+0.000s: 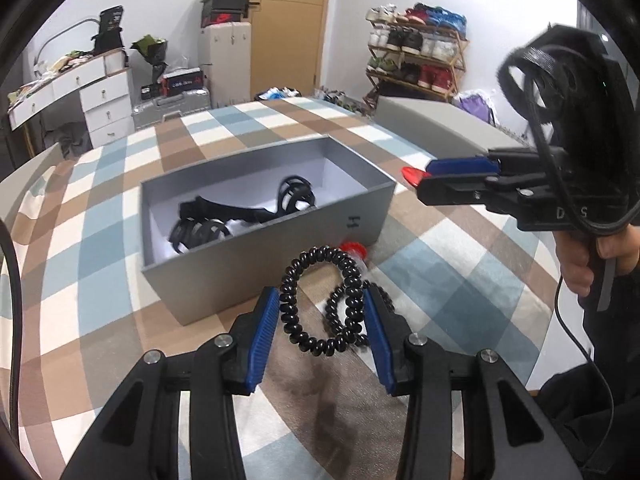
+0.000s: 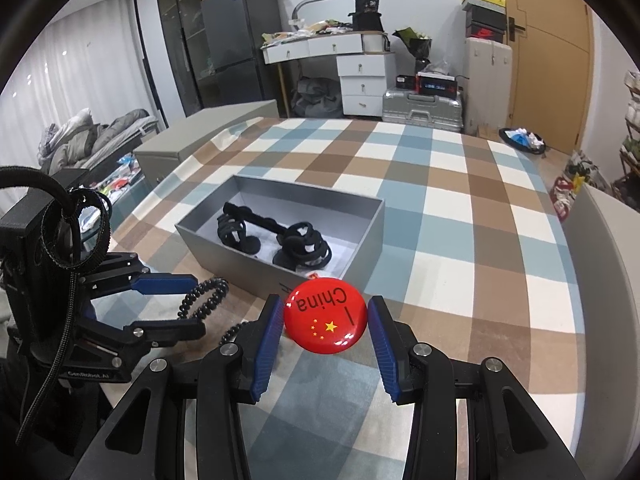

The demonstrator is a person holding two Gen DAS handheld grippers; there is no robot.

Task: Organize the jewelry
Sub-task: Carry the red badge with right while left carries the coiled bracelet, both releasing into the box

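Observation:
An open grey box (image 1: 264, 248) stands on the checked tablecloth and holds several black hair ties (image 1: 240, 216); it also shows in the right wrist view (image 2: 224, 240). My left gripper (image 1: 322, 312) is shut on a black spiral hair tie (image 1: 316, 300) and holds it just in front of the box. My right gripper (image 2: 326, 320) is shut on a round red "China" badge (image 2: 325, 320) above the box's near corner. From the left wrist view the right gripper (image 1: 424, 178) hangs over the box's right end. A red-capped item (image 1: 354, 249) lies by the box.
A grey box lid (image 1: 436, 124) lies on the table's far right; it also shows in the right wrist view (image 2: 200, 136). A second black spiral tie (image 1: 340, 308) lies on the cloth under the left gripper. Drawers, a suitcase and a shoe rack stand beyond the table.

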